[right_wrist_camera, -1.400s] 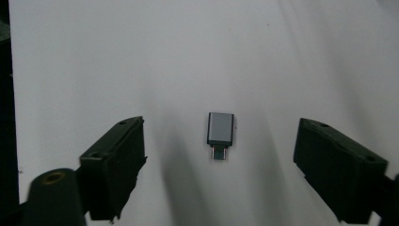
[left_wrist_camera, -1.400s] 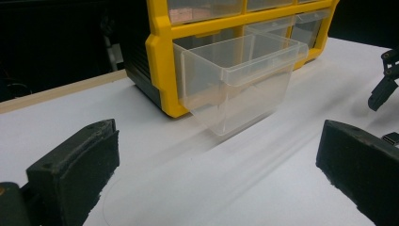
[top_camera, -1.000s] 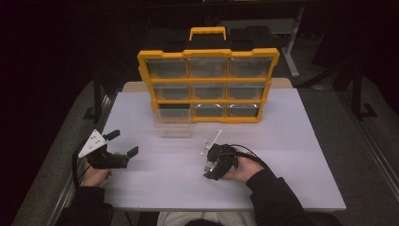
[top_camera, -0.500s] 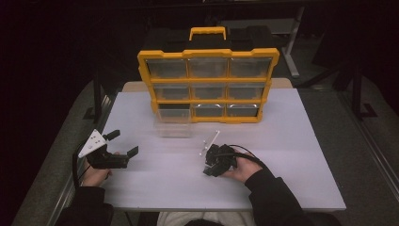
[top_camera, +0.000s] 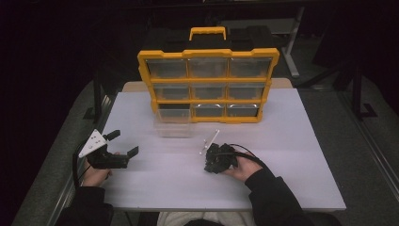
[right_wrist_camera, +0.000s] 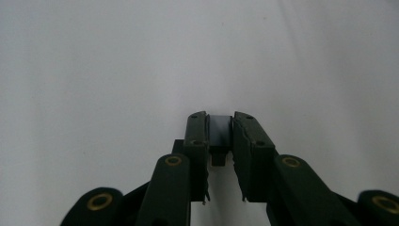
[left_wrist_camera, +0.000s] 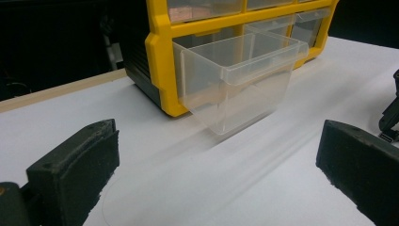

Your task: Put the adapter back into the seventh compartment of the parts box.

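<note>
My right gripper (top_camera: 212, 159) points down at the white table (top_camera: 291, 155), in front of the organiser. Its jaws have just been closing, and in the right gripper view they (right_wrist_camera: 219, 118) stand shut on a small pale grey piece (right_wrist_camera: 219, 130) pinched between the pads. My left gripper (top_camera: 124, 142) rests near the table's left edge, open with nothing between its fingers (left_wrist_camera: 77, 172). It faces a clear plastic drawer (left_wrist_camera: 235, 80) pulled out of the yellow organiser (top_camera: 207, 52) and resting on the table (top_camera: 173, 123).
The yellow organiser with a carry handle (top_camera: 207, 32) stands upright at the back middle and holds several clear drawers. White tabletop stretches to the right of my right hand. The room around the table is dark.
</note>
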Demonstrator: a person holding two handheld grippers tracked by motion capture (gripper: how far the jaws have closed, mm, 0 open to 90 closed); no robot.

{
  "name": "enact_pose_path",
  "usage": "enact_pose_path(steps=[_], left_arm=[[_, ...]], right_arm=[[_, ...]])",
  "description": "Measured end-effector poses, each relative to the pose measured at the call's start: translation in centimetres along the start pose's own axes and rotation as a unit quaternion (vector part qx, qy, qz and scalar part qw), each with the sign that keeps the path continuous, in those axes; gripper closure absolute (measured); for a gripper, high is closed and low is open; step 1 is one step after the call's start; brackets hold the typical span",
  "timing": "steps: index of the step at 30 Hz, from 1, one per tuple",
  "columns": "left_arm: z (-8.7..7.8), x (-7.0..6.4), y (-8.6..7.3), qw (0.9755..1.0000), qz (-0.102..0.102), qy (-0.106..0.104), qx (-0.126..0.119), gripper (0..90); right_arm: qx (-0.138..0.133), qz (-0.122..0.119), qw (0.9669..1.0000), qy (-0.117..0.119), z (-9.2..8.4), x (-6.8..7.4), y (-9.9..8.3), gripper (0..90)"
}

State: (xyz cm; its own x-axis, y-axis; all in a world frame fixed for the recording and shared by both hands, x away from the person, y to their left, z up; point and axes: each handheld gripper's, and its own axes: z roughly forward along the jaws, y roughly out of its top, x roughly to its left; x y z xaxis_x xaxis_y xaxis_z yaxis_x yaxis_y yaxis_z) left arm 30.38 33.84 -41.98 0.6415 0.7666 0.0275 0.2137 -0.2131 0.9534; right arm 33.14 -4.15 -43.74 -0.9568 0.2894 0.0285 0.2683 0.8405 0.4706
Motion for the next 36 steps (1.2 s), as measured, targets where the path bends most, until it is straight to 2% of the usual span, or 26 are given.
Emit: enact_pose_path(steps=[12, 36], left_arm=[[0.0, 0.0, 0.0, 1.0000, -0.001, -0.001, 0.000, 0.0], [0.0, 0.0, 0.0, 1.0000, -0.002, -0.001, 0.001, 0.0]], right_arm=[[0.002, 0.004, 1.0000, 0.004, -0.5, -0.2, 0.0, 74.5], [-0.030, -0.005, 0.9995, -0.010, -4.3, -1.5, 1.8, 74.5]])
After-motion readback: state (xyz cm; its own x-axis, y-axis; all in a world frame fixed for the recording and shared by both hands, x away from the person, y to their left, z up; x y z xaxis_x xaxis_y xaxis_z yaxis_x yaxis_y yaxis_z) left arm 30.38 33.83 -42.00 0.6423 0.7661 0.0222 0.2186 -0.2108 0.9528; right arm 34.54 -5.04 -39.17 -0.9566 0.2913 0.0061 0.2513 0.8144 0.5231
